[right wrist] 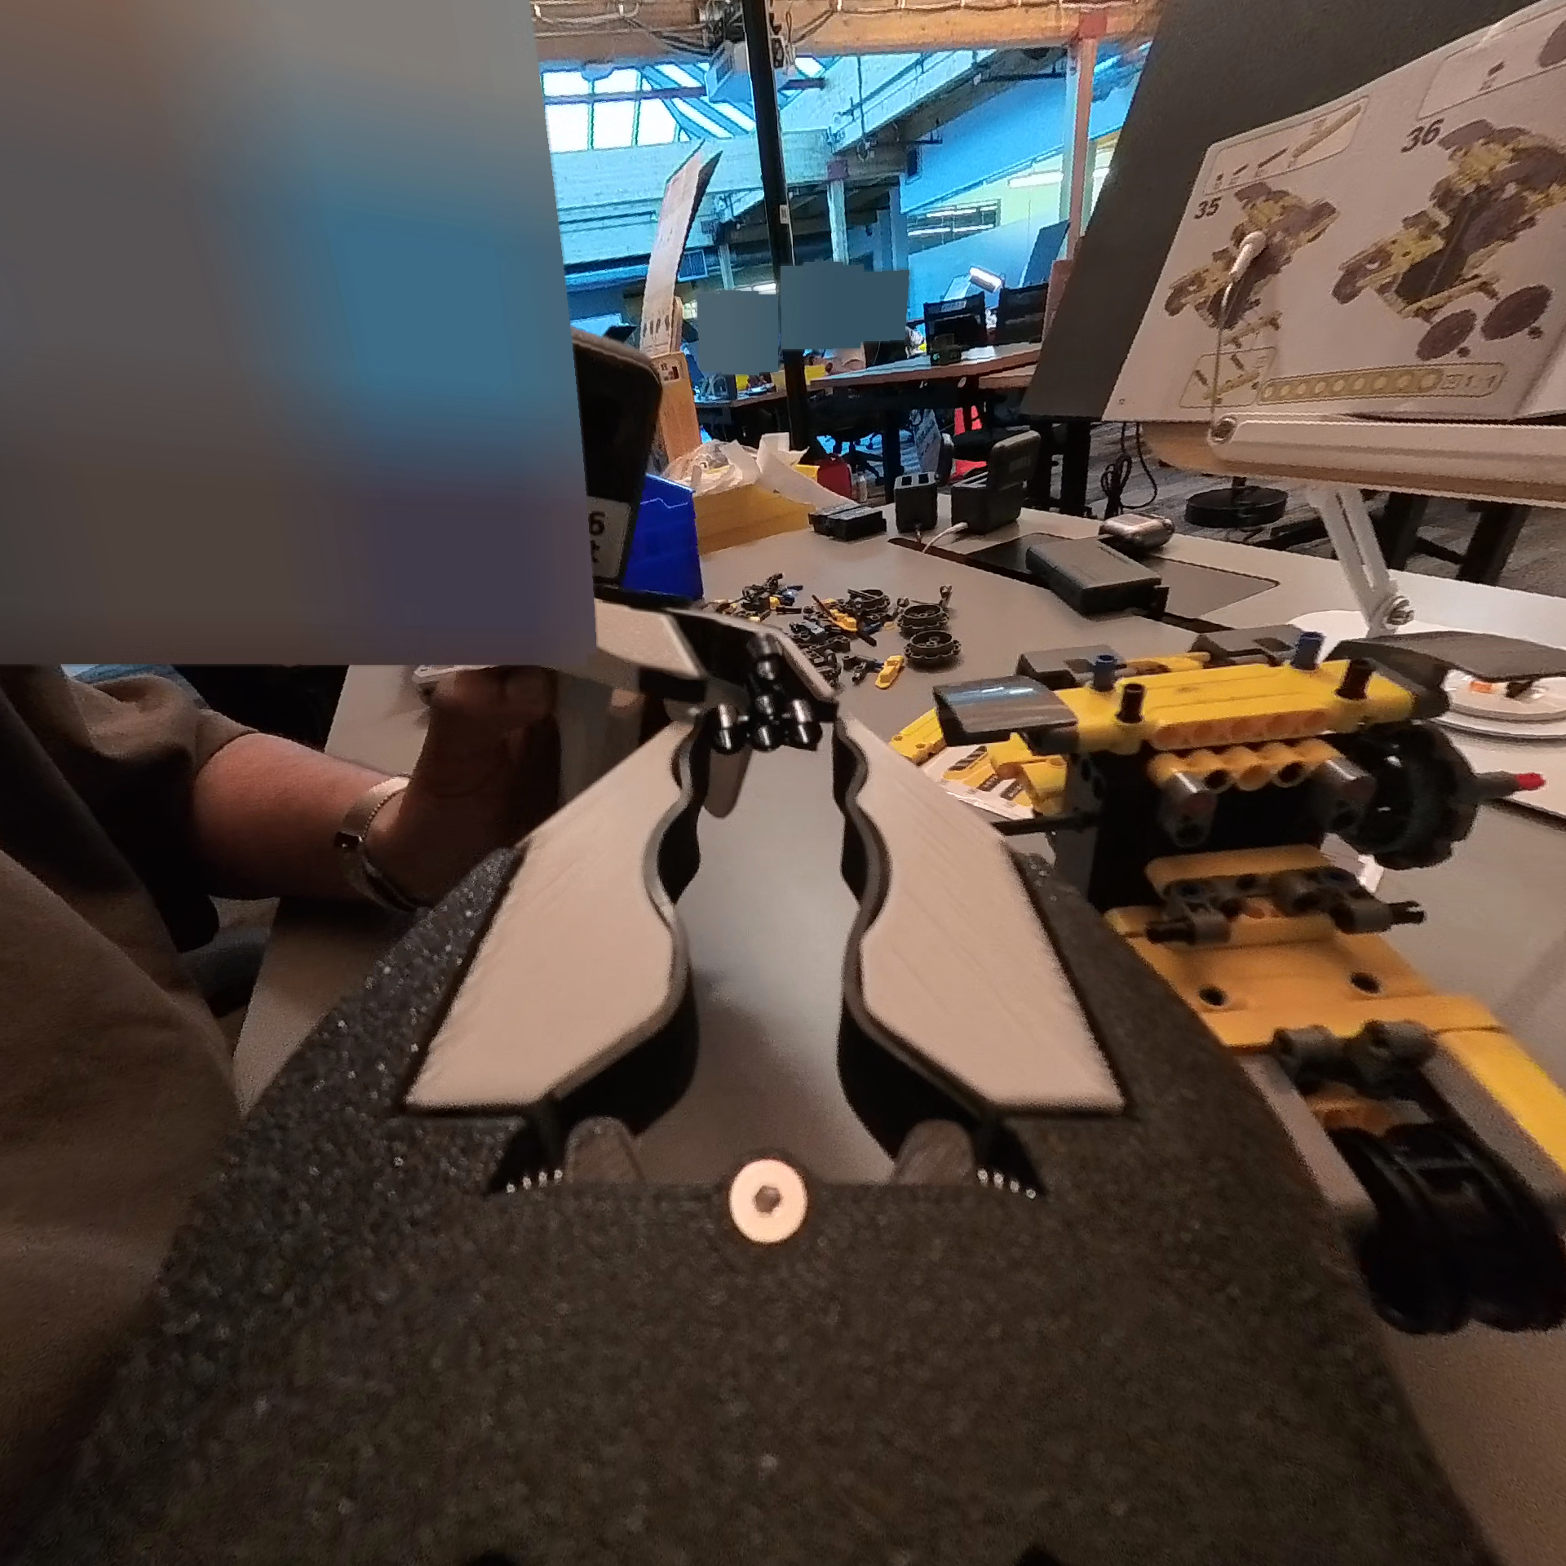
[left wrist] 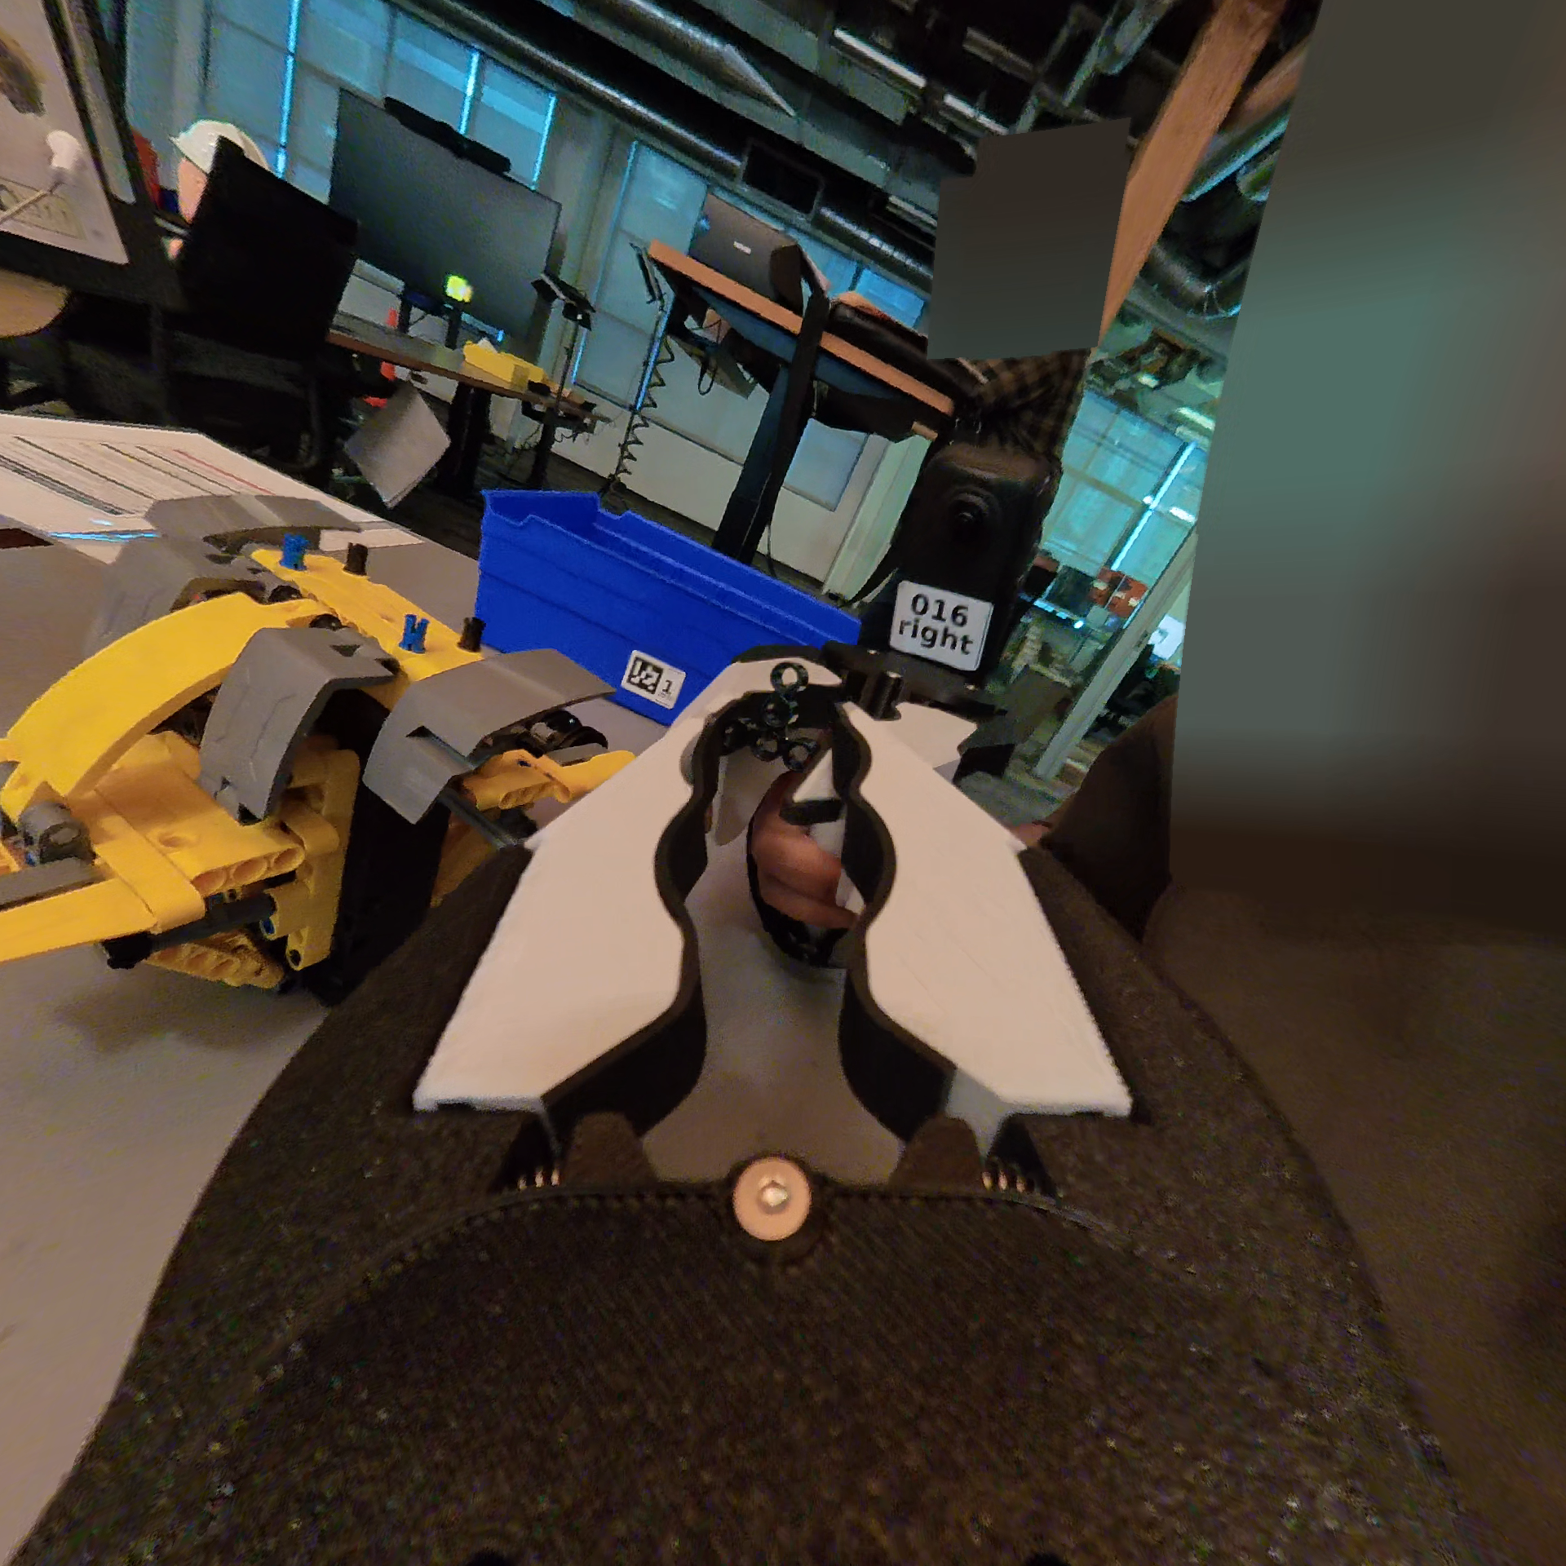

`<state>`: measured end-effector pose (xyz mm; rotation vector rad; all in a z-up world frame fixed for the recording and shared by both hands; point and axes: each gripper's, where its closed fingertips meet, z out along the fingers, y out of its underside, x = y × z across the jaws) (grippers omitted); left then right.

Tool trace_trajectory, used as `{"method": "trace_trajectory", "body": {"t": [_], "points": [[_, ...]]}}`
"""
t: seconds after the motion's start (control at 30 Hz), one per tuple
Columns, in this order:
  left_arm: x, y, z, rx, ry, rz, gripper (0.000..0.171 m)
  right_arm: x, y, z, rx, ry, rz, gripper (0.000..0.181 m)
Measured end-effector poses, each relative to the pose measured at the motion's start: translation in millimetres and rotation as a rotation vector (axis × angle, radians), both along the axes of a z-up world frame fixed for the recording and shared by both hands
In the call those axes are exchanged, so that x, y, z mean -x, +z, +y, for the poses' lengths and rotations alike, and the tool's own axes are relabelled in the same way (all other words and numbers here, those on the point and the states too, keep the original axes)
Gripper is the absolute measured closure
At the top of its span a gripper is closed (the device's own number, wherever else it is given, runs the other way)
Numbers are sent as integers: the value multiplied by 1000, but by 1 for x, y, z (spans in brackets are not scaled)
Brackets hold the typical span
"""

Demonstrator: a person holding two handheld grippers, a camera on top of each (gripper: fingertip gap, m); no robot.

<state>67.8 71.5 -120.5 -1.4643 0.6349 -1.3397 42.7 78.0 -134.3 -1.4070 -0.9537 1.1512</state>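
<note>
Open-plan office — desks (right wrist: 924, 369), monitors (left wrist: 441, 212)

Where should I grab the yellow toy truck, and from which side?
Take the yellow toy truck probably by the long yellow beam along its top, from above, closing across the beam's narrow width between the upright pegs. Lower down it looks too wide.

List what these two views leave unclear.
- Both views: whether left gripper or right gripper grips the small black part; tips crowd it.
- Left wrist view: blue bin contents, hidden by its wall; yellow model cut off at left edge.
- Right wrist view: loose parts too small.
</note>
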Motion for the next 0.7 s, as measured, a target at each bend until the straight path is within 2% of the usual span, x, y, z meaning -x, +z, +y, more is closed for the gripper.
{"method": "trace_trajectory", "body": {"t": [0.3, 0.4, 0.57, 0.7], "points": [[0, -8, 4, -6, 22, 56, 153, 0, -6, 2, 12, -2, -31, 153], [13, -8, 17, -11, 112, 62, 149, -4, -9, 10, 13, -37, -42, 156], [33, -2, 29, 16, 150, 16, 151, -9, -11, 18, 20, -68, -60, 156], [29, -8, 26, 41, 85, 36, 144, -10, -19, 21, -39, -97, -135, 156]]}}
